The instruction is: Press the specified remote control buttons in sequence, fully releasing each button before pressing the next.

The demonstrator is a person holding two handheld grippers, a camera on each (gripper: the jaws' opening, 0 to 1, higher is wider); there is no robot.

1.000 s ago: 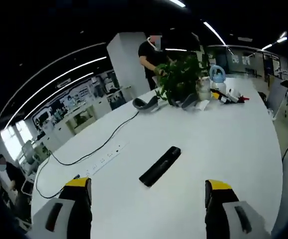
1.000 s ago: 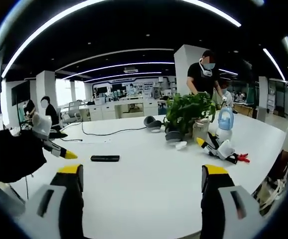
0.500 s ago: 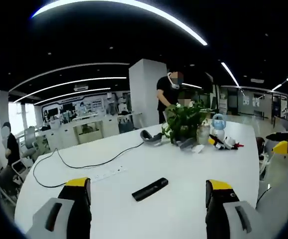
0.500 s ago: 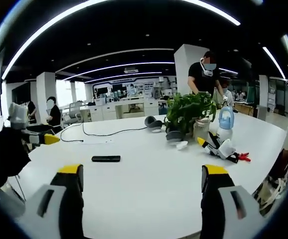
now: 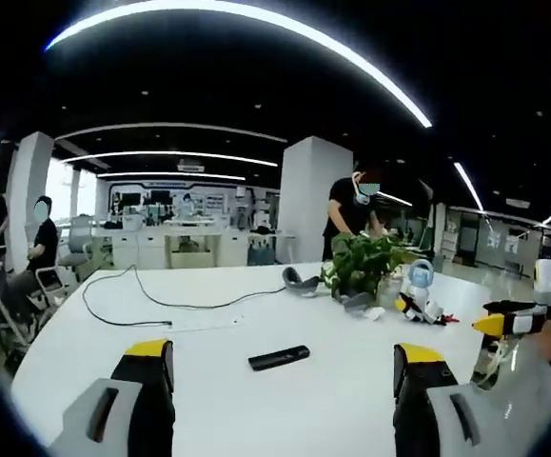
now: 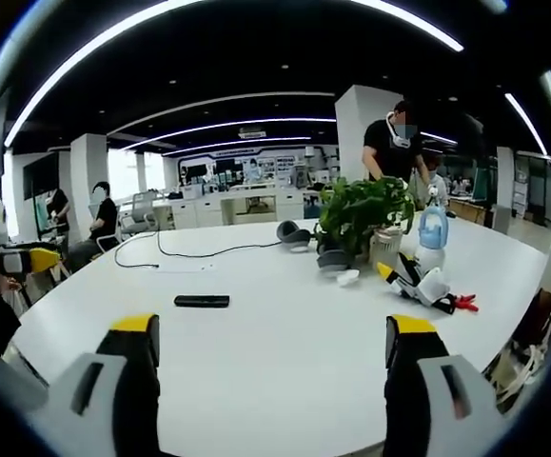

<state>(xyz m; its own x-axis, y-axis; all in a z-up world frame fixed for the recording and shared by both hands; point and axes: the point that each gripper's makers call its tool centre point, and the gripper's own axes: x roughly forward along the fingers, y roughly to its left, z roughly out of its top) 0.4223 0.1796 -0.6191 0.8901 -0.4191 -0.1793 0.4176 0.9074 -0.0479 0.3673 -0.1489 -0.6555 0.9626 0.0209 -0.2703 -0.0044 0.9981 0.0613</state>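
A black remote (image 5: 279,358) lies on a white table (image 5: 208,381), near a green plant (image 6: 363,211).

Your right hand-held gripper (image 6: 269,352): jaws wide apart, nothing between them. White table (image 6: 275,328): black remote control (image 6: 201,301) lying flat, left of centre. Potted plant (image 6: 359,211) further back, blue spray bottle (image 6: 431,228) just beside it. Your left hand-held gripper (image 6: 13,259) at the far left edge. Standing person (image 6: 394,143) behind the plant.
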